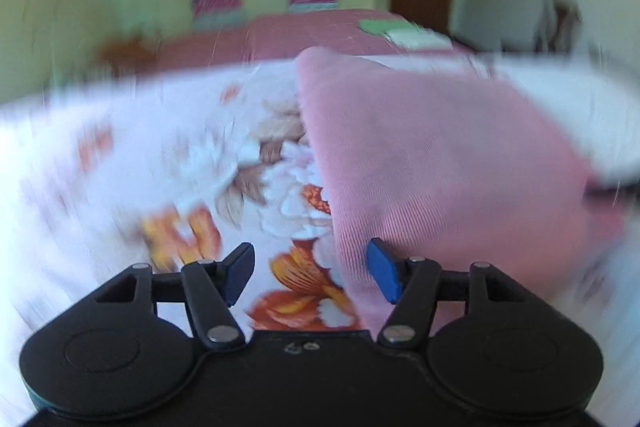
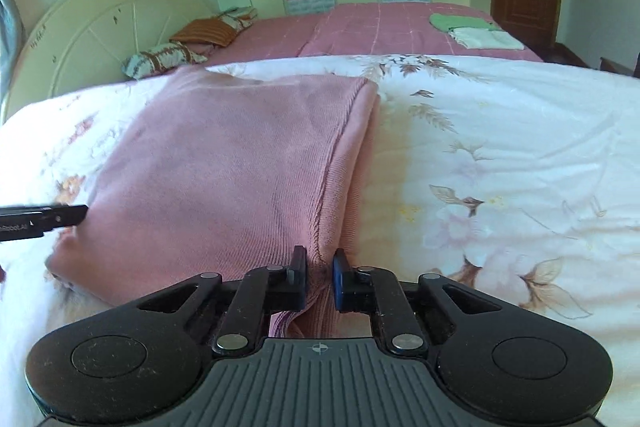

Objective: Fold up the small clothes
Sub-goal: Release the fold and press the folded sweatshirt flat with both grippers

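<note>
Bedroom, pale walls, 2 beds: the near bed (image 2: 520, 131) carries a white floral sheet, the far bed (image 2: 360, 27) a pink checked cover. Left wrist view heavily smeared by blur; the wardrobe posters and far-bed items are only colour patches there. Right wrist view is sharp and shows what the other cannot: a curved cream headboard (image 2: 92, 39), 2 pillows, folded green and white cloths (image 2: 476, 31) on the far bed, a brown door. Pink knit garment (image 2: 224, 167) lies folded on the near bed's sheet, its near edge bunched. Right tool (image 2: 318, 277) is clamped on that bunched edge, pointing down and forward. Left tool (image 1: 310, 273) stands apart, nothing between its pads, the garment's edge just beside the blue right pad. Its tip also shows at the right view's left margin, beside the garment, mostly cut off.
</note>
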### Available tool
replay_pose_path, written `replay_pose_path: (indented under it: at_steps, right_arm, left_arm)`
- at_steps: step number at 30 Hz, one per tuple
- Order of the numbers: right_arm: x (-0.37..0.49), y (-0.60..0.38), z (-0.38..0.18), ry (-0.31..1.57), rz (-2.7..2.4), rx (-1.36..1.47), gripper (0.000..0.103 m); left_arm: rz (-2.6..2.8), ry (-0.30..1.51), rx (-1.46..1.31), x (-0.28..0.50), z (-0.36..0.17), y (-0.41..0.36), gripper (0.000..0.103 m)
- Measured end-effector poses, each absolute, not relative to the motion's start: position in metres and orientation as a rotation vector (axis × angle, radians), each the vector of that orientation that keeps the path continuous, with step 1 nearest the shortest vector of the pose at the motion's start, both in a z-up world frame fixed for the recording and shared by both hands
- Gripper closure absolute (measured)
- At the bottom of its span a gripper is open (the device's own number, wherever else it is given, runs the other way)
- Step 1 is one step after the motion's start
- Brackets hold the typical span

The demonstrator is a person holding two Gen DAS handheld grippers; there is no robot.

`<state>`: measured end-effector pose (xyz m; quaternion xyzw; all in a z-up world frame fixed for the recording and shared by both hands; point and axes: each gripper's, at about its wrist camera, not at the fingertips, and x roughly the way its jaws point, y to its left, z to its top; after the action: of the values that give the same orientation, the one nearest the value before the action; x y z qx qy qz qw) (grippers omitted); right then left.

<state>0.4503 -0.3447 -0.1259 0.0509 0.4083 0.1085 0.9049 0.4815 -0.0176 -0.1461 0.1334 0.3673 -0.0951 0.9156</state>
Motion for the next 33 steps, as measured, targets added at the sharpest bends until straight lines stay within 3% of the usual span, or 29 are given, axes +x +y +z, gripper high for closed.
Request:
replay_pose_path:
  at_steps: [2, 3, 6, 8, 11, 14, 15, 19, 21, 22, 24, 28, 33]
  right_arm:
    - [0.451, -0.337, -0.127, 0.849, 0.197, 0.058, 0.092]
    - [0.451, -0.335, -0.127, 0.849, 0.186, 0.046, 0.092]
    - [0.445, -0.333, -0.115, 0.805, 0.178, 0.045, 0.091]
    - [0.432, -0.335, -0.101, 0.750, 0.198, 0.044, 0.091]
    - [0.423, -0.331, -0.100, 0.735, 0.249, 0.030, 0.091]
    - [0.431, -0.321, -0.125, 0.834, 0.232, -0.047, 0.091]
    - [0.435, -0.323, -0.135, 0.867, 0.219, -0.043, 0.091]
    - [0.429, -0.329, -0.122, 0.818, 0.216, 0.024, 0.091]
    - [0.421, -0.330, -0.111, 0.769, 0.221, 0.031, 0.090]
    - [0.419, -0.329, -0.111, 0.761, 0.224, 0.032, 0.089]
    - [0.423, -0.326, -0.121, 0.800, 0.219, 0.014, 0.053]
    - [0.428, -0.326, -0.139, 0.881, 0.222, 0.026, 0.053]
    - [0.421, -0.327, -0.123, 0.819, 0.210, 0.066, 0.053]
  left_arm:
    - [-0.222, 0.776, 0.226, 0.477, -0.137, -0.019, 0.055]
    - [-0.243, 0.783, 0.153, 0.475, -0.132, -0.013, 0.055]
    - [-0.236, 0.770, 0.041, 0.462, -0.125, 0.003, 0.048]
    - [-0.241, 0.789, 0.036, 0.456, -0.131, 0.003, 0.035]
    - [-0.221, 0.835, 0.071, 0.452, -0.148, -0.004, 0.034]
    - [-0.180, 0.841, 0.035, 0.452, -0.157, -0.003, 0.028]
    - [-0.176, 0.846, 0.021, 0.453, -0.156, -0.002, 0.031]
    - [-0.166, 0.821, 0.024, 0.442, -0.140, -0.001, 0.035]
    - [-0.154, 0.829, 0.055, 0.441, -0.142, -0.002, 0.029]
    - [-0.144, 0.843, 0.071, 0.442, -0.146, -0.004, 0.027]
    - [-0.133, 0.852, 0.061, 0.443, -0.152, -0.004, 0.026]
    - [-0.121, 0.849, 0.071, 0.442, -0.148, -0.008, 0.028]
    - [-0.122, 0.857, 0.087, 0.443, -0.149, -0.010, 0.027]
